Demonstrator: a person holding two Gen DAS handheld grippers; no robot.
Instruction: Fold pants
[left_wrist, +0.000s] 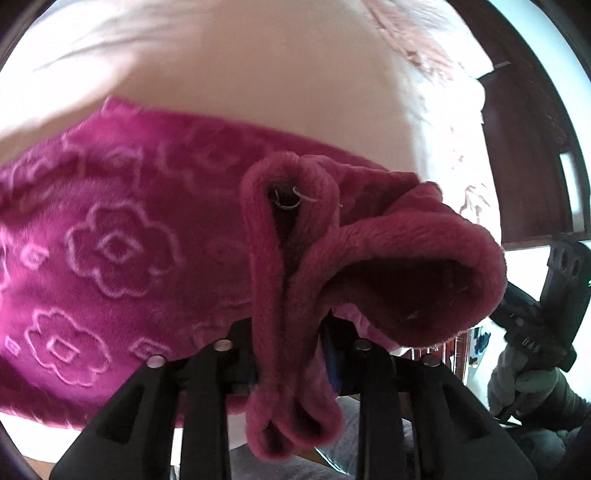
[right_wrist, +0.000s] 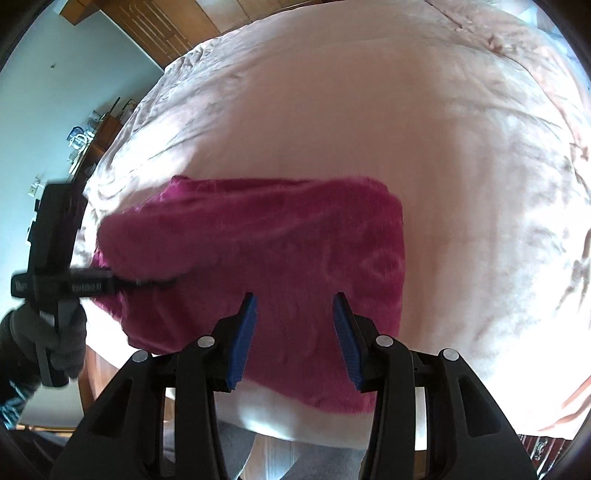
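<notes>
Magenta fleece pants (right_wrist: 280, 251) with an embossed flower pattern lie folded on a pale pink bed (right_wrist: 332, 110). My left gripper (left_wrist: 291, 332) is shut on a bunched edge of the pants (left_wrist: 280, 280); thick folds of fabric hang between its fingers and hide the pads. In the right wrist view the left gripper (right_wrist: 147, 282) reaches into the pants' left edge. My right gripper (right_wrist: 293, 332) is open and empty, its blue pads (right_wrist: 243, 339) hovering over the near part of the pants.
The bed's near edge (right_wrist: 258, 413) runs just below the pants. Dark wooden furniture (left_wrist: 528, 147) stands at the right of the left wrist view. A blue wall (right_wrist: 55, 92) and a cluttered shelf (right_wrist: 85, 140) are left of the bed. My gloved hands hold both tools.
</notes>
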